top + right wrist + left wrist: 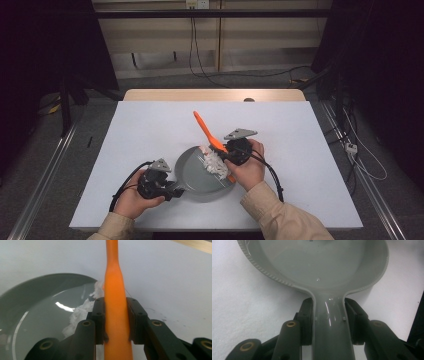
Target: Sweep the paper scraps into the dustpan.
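A person sits at a white-covered table with a two-jaw gripper in each hand, sweeping scraps into a dustpan.

The left gripper lies low near the table's front edge, its jaws clamped on either side of the grey dustpan's handle. In the left gripper view the handle runs straight up between the black jaws and widens into the pan's round, ribbed-rimmed bowl. This grip appears meant to pin the grey dustpan flat in the middle of the table so it does not slide while things are pushed in.

The right gripper is closed on the orange brush, squeezing its handle between both pads. The handle slants up and away from the person, while the bristle end points down at the pan's far rim. Holding it at that tilt seems to let the brush drag across the cloth toward the pan.

A clump of white paper scraps sits right at the pan's edge by the brush, partly inside the bowl.
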A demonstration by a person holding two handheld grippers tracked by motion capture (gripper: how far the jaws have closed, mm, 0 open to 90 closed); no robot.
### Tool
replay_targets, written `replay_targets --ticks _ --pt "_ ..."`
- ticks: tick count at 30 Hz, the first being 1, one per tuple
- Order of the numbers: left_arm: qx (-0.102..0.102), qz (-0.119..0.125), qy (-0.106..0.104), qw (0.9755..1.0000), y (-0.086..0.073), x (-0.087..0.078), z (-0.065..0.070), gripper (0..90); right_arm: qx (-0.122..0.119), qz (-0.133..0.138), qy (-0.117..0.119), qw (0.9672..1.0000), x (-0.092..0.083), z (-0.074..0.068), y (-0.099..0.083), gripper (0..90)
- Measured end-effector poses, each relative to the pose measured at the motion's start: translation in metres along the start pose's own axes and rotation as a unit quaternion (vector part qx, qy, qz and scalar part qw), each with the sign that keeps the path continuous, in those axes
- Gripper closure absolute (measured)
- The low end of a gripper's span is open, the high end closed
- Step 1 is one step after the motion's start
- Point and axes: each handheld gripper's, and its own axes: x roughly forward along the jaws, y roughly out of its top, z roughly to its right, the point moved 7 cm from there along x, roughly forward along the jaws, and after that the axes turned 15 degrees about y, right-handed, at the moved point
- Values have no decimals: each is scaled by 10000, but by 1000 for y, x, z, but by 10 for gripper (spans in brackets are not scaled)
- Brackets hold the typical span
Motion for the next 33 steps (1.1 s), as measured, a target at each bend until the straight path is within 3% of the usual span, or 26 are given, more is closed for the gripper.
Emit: replay_targets --ticks 1,3,5,6,9,12,24,27,28,29,33 --pt "12 -7 105 9999 0 0 -1 621 -5 0 65 10000 0 -3 0 713" --pt "-6 11 16 10000 -1 1 -1 621 -35 53 209 9998 -2 -9 3 714" --pt "-17 7 37 10000 -1 1 -1 621 319 296 742 9963 -5 -16 7 716" --pt "-3 -10 41 10000 -1 1 -1 621 291 328 733 9963 -7 -18 9 716" --pt "2 -18 43 10000 -2 2 -1 621 -126 196 451 9987 -11 -19 15 716" --pt "-16 -20 25 10000 -3 3 0 618 -116 288 419 9986 -15 -16 18 716" --pt "33 -23 110 9999 -4 3 4 531 127 334 -32 9994 -35 25 4 716" --pt "118 -79 218 9997 -4 4 3 559 32 281 -203 9994 -41 33 -1 716" --pt "25 -60 270 9996 -3 4 4 596 3 258 -259 9993 -42 35 -4 716" --pt "118 -114 212 9996 -4 4 3 618 -7 227 -303 9993 -42 38 -7 716" --pt "36 -103 139 9998 -2 4 6 621 19 182 -418 9990 -42 48 -23 716"
